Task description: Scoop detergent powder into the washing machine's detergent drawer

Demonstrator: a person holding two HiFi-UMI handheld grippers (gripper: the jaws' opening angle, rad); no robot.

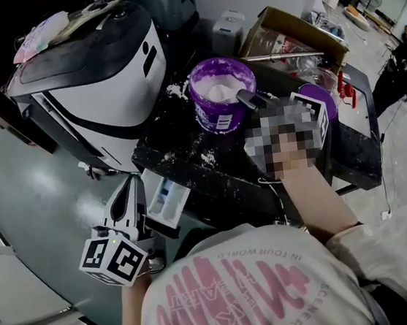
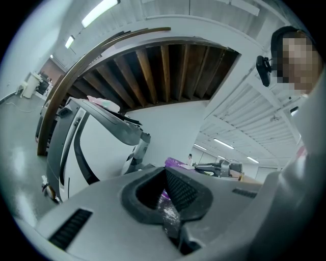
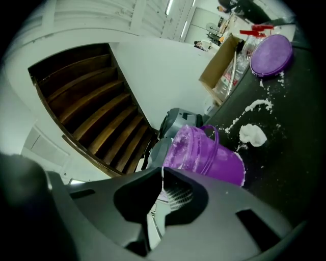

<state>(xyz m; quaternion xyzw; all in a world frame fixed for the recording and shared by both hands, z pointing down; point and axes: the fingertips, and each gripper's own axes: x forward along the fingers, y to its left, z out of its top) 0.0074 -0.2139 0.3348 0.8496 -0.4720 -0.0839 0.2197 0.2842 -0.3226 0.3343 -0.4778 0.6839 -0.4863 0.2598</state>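
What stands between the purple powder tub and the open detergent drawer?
Nothing visible. Only the powder-dusted black top lies between the purple tub and the drawer at its front edge. The left gripper sits beside the drawer, not over it.

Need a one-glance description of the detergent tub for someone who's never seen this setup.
Find the white washing machine; right beside it is a black tabletop dusted with powder. The purple tub stands on it, open, with white powder inside. Unlike the flat purple lid lying further right, it is a deep, upright bucket.
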